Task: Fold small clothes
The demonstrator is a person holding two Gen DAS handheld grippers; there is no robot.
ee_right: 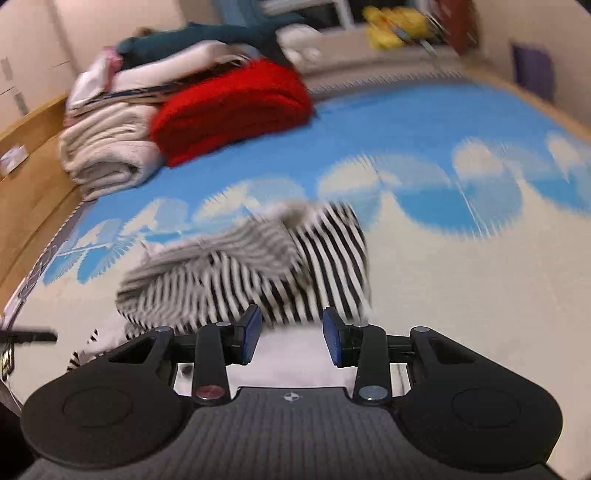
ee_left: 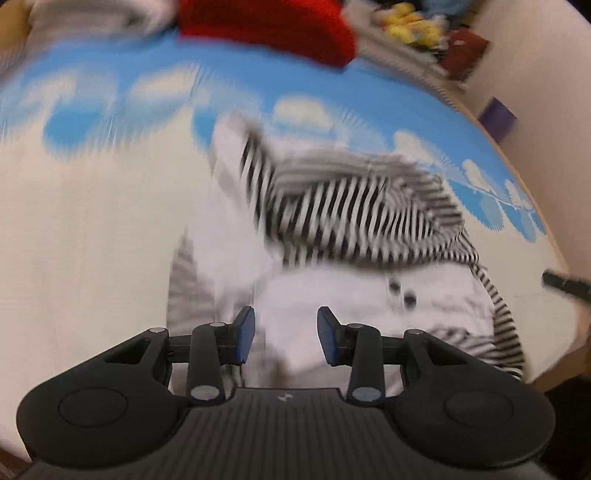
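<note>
A small black-and-white striped garment (ee_left: 362, 218) with a white part and dark buttons (ee_left: 402, 293) lies crumpled on the blue-and-cream bed cover (ee_left: 92, 229). My left gripper (ee_left: 286, 334) is open and empty, just above the garment's white part. In the right wrist view the striped garment (ee_right: 258, 273) lies ahead of my right gripper (ee_right: 291, 336), which is open and empty over the white part. Both views are motion-blurred.
A red folded blanket (ee_right: 232, 107) and a pile of cream and white folded textiles (ee_right: 110, 147) sit at the far end of the bed. Yellow soft toys (ee_right: 388, 26) lie beyond. A wooden bed frame (ee_right: 33, 147) runs along the left. A dark tip of the other gripper (ee_left: 565, 284) shows at right.
</note>
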